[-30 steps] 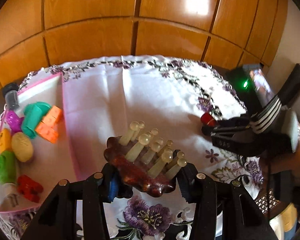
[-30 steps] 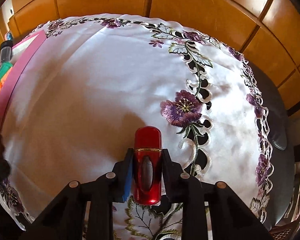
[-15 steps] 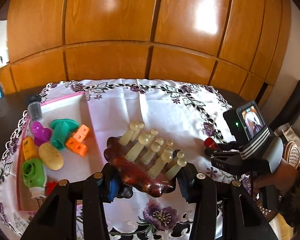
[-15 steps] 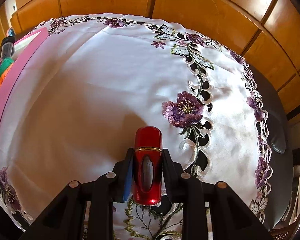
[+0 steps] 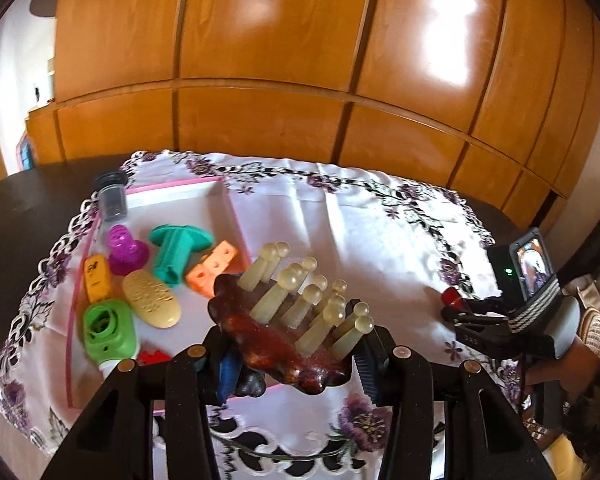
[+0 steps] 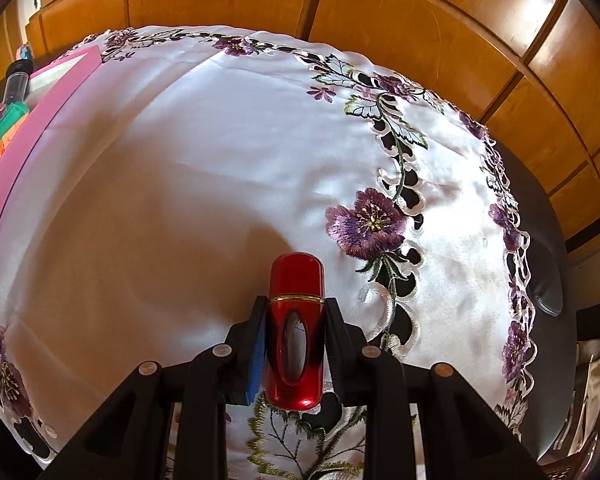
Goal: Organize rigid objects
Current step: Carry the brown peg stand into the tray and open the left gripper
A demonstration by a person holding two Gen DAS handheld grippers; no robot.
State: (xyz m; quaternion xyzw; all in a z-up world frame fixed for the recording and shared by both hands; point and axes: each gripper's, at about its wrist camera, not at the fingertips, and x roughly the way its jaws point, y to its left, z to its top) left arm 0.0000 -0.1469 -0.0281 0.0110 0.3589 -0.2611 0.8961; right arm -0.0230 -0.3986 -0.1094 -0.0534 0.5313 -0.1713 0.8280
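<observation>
My left gripper [image 5: 294, 354] is shut on a dark red-brown massager [image 5: 272, 340] with several pale round-headed pegs pointing up; it hangs above the tablecloth beside the pink-rimmed tray [image 5: 168, 192]. The tray holds a teal plunger-shaped piece [image 5: 176, 248], an orange block [image 5: 212, 266], a purple piece [image 5: 126, 248], a yellow oval [image 5: 152, 298], a green piece [image 5: 108, 330] and more. My right gripper [image 6: 294, 344] is shut on a glossy red capsule-shaped bottle [image 6: 296, 320] over the cloth; it also shows at the right of the left wrist view, right gripper [image 5: 472, 316].
A white cloth [image 6: 220, 160] with purple embroidered flowers covers the dark table [image 5: 28, 216]. A grey capped vial [image 5: 112, 196] stands at the tray's far corner. Wooden cabinet doors [image 5: 300, 60] rise behind the table. A dark chair seat [image 6: 548, 280] lies beyond the right edge.
The left gripper has risen and drawn back with the massager, so more of the tray, table and cabinet shows. The right gripper with the red bottle has stayed put.
</observation>
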